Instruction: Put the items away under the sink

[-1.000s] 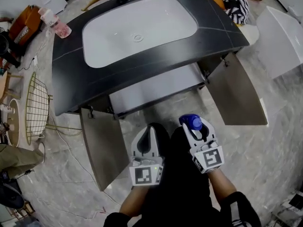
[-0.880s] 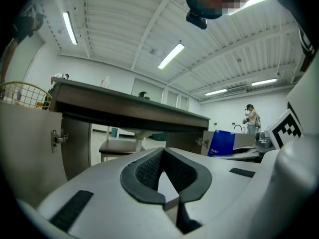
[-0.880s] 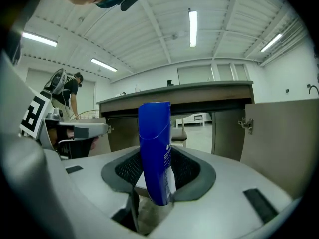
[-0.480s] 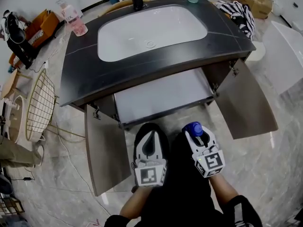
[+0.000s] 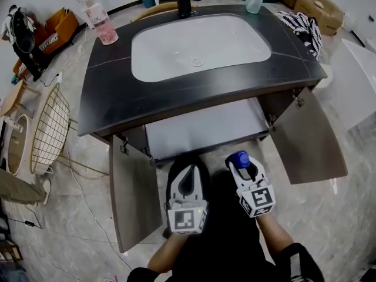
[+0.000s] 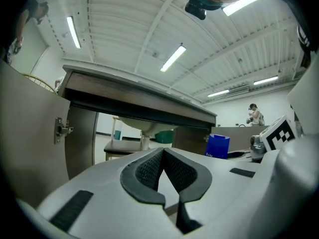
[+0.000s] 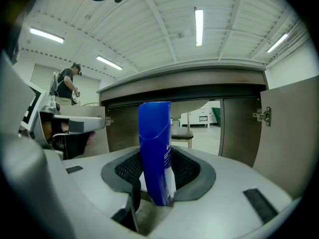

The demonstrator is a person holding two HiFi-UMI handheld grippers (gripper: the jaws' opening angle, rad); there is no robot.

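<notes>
My right gripper is shut on a blue bottle, which stands upright between its jaws; its blue cap shows in the head view. My left gripper is shut with nothing in it, its pads meeting at the tips. Both hang low in front of the open cabinet under the dark sink counter. The white shelf inside the cabinet lies just ahead of them. In the left gripper view the blue bottle appears at the right.
Both cabinet doors stand open: the left door and the right door. On the counter are a pink bottle and a cup. A gold wire rack stands at the left. A person stands far off.
The view has shifted so the sink sits more centred and lower in the frame. Both grippers keep their places in front of the cabinet, the right still holding the bottle.
</notes>
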